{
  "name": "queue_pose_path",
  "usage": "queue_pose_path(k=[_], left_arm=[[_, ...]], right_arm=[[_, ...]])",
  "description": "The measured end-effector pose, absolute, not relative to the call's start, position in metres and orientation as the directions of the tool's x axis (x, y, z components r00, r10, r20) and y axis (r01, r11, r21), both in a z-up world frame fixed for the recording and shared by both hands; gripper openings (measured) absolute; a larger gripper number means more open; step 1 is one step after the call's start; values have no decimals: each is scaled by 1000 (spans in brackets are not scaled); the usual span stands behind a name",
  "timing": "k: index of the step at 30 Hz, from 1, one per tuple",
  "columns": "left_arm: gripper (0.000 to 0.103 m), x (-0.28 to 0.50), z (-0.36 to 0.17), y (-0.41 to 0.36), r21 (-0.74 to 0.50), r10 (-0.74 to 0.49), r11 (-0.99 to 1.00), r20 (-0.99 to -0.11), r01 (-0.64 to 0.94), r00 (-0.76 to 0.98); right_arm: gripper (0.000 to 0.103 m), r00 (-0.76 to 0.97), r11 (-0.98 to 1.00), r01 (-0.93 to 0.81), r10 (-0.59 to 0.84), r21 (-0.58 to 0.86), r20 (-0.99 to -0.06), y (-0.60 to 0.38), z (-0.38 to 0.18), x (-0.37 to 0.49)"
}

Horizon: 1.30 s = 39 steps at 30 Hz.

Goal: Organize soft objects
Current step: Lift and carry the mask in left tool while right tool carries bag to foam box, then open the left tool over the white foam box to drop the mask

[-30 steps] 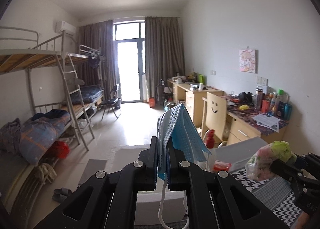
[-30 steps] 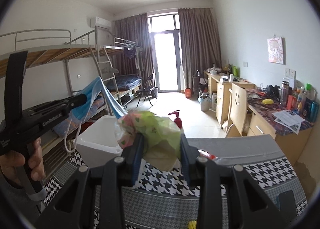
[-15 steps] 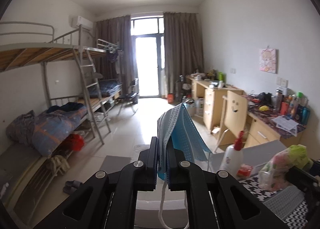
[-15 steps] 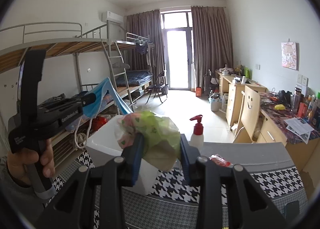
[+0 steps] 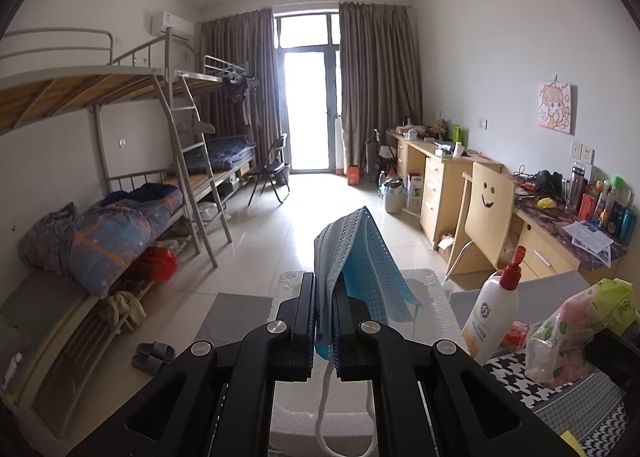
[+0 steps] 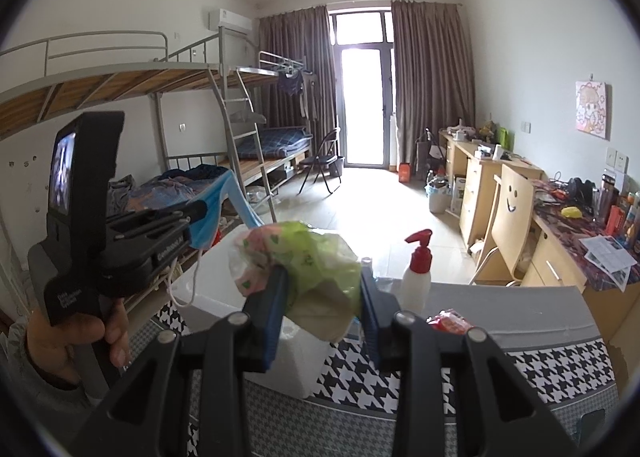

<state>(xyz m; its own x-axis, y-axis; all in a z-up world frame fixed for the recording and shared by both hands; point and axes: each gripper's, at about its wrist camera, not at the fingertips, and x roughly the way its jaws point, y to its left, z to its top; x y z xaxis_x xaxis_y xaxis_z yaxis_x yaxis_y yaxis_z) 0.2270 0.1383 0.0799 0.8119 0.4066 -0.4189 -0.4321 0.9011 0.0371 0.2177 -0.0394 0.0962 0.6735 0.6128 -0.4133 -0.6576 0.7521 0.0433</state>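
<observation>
Carrying both loads above a white foam box (image 6: 208, 289), the left gripper (image 5: 325, 321) clamps a blue face mask (image 5: 360, 257) while the right gripper (image 6: 320, 297) squeezes a green tissue pack (image 6: 316, 261). The deposit step appears at hand; next, each load likely needs lowering over the box before release. A pump bottle (image 6: 416, 277) just beside the box on the houndstooth table (image 6: 540, 369) could be knocked.

No print is reading legibly — white lettering on the left gripper (image 6: 198, 210) body is showing, too blurred to read.
</observation>
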Motion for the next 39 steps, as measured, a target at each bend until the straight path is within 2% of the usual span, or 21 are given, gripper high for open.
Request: queue_pose_path(k=[11,13,14,15,17,20,28,32,39], left_arm=[[8,251,55,160,5,345,918,-501,-396,794],[17,254,50,163,16,341,920,-528,-392,778],[32,253,49,164,17,342,919,-533,-394,774],[53,251,48,166,17,346,916,-535,-400,771],[74,245,50,168,14,359,912,-510,-409,782],[84,233,56,167,15,371,912,-463,-411,805],[89,209,66,176,-15,383,903,-427,-430,819],[97,193,67,181,-36,396,894,-403,-447,825],[102,178,69,185,-41,416,884,-384,-466,824]], right_arm=[[39,678,764,-645,584,19,-446,-27,89,220],[39,678,765,-644,583,20,-449,-26,89,221],[39,678,766,-643,581,20,-450,-25,89,221],[39,678,766,-642,580,20,-453,-24,89,223],[39,676,767,-642,576,18,-459,-20,88,223],[39,673,763,-646,578,15,-462,-16,87,223],[39,659,751,-660,591,19,-465,-6,90,226],[39,653,747,-665,598,27,-466,-2,88,229],[39,634,739,-672,606,46,-481,7,86,234]])
